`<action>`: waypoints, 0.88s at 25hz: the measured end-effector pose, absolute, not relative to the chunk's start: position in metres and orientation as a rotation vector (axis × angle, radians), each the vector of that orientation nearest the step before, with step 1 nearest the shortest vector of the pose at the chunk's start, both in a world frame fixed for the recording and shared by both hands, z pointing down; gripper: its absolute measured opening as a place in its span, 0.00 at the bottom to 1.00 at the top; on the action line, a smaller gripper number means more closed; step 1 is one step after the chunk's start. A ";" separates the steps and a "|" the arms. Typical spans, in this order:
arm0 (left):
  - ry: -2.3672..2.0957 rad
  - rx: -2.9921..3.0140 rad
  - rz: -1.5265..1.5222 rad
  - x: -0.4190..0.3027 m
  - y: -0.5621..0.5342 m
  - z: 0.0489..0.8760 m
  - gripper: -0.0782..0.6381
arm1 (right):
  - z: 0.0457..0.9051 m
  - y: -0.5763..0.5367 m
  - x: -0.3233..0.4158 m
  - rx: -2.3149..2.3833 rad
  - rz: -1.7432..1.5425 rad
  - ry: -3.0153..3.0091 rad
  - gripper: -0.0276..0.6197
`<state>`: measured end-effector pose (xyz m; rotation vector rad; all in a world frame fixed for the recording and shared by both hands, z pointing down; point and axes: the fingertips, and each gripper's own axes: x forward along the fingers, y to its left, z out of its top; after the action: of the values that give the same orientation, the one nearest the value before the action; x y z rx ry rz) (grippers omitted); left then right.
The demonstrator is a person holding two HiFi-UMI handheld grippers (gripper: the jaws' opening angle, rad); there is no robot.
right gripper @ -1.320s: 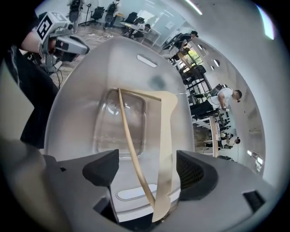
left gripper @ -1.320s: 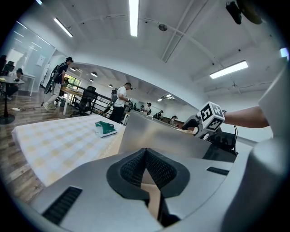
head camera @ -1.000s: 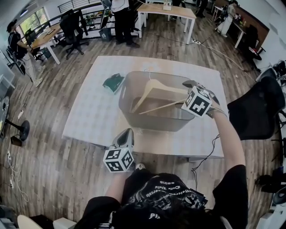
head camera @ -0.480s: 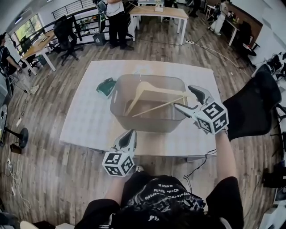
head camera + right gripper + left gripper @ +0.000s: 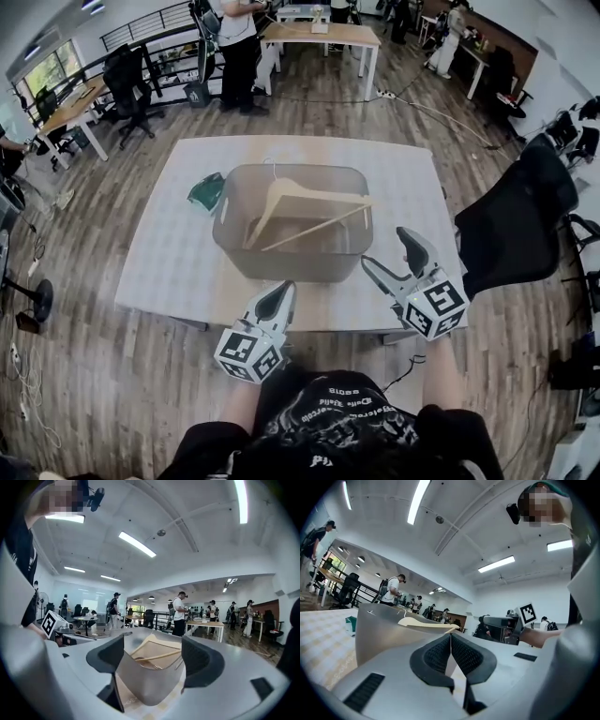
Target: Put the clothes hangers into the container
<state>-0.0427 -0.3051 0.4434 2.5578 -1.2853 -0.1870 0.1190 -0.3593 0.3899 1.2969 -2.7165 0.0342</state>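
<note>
Right gripper back from container, fingers narrowing

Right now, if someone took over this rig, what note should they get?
Left tool: shut, empty.
Right tool: open, jaws have just been closing slightly, nothing between them.
Both hover near the table's front edge, apart from the container.
A wooden hanger lies tilted inside the container.
Done: that hanger is in.
Left: no other hanger shows on the table, only a green item beside the container; probably finished.
</note>
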 end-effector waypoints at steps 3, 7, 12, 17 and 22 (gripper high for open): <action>-1.268 2.566 -0.175 -0.028 -0.292 0.445 0.14 | 0.406 -0.337 0.129 1.383 0.076 -2.725 0.64; -1.318 2.562 -0.146 -0.020 -0.283 0.449 0.14 | 0.436 -0.316 0.138 1.471 0.141 -2.683 0.63; -1.346 2.538 -0.090 -0.020 -0.279 0.461 0.14 | 0.466 -0.304 0.146 1.521 0.195 -2.599 0.60; -1.347 2.553 -0.074 -0.020 -0.278 0.461 0.14 | 0.466 -0.304 0.146 1.525 0.150 -2.569 0.59; -1.362 2.546 -0.090 -0.025 -0.272 0.460 0.14 | 0.456 -0.303 0.145 1.557 0.114 -2.567 0.44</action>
<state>-0.0248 -0.2720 0.4601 2.5464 -1.3625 -0.0902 0.1451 -0.3028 0.4564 1.5568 -2.5671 0.1145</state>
